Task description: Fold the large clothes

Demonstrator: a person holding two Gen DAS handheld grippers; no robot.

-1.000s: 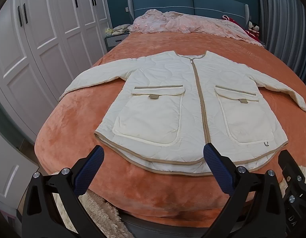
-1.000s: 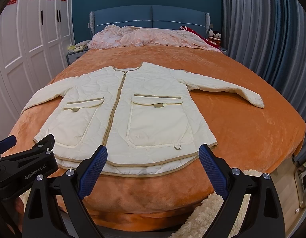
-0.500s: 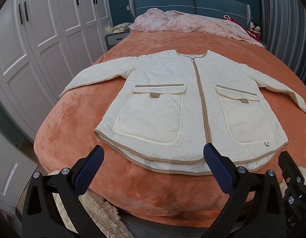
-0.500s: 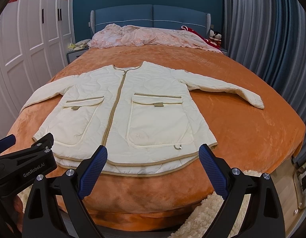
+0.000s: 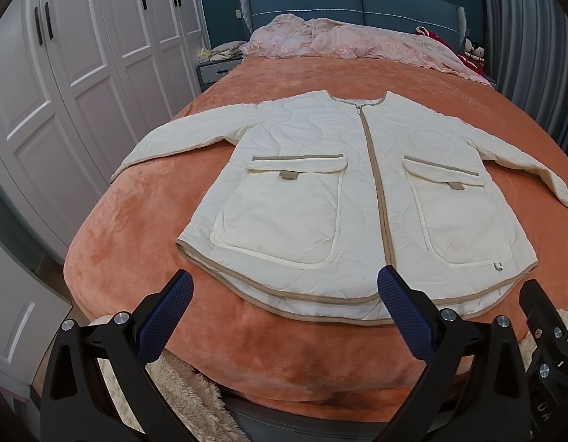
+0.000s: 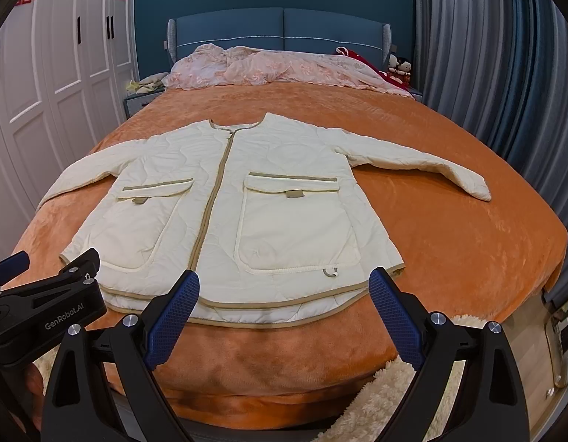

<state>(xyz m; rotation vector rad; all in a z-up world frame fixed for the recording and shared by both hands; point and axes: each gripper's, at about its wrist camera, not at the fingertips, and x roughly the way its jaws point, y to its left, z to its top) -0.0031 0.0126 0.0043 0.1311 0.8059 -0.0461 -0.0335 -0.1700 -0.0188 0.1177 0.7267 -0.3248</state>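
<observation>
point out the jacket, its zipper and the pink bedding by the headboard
jacket (image 5: 284,217), left wrist view, on its big patch pocket
zipper (image 6: 214,191), right wrist view, midway down the tan strip
pink bedding (image 6: 284,68), right wrist view, on the crumpled middle

One jacket (image 5: 361,199) ahead of the jaws, flat on one bed (image 5: 144,228). Two sleeves on it, one out to each side; two front pockets, one either side of one zip. Two grippers: left (image 5: 285,309), right (image 6: 284,305), two blue pads each, spread apart. One pink blanket (image 6: 284,68) far ahead. One nightstand (image 5: 215,70). Two dolls (image 6: 399,68).
</observation>
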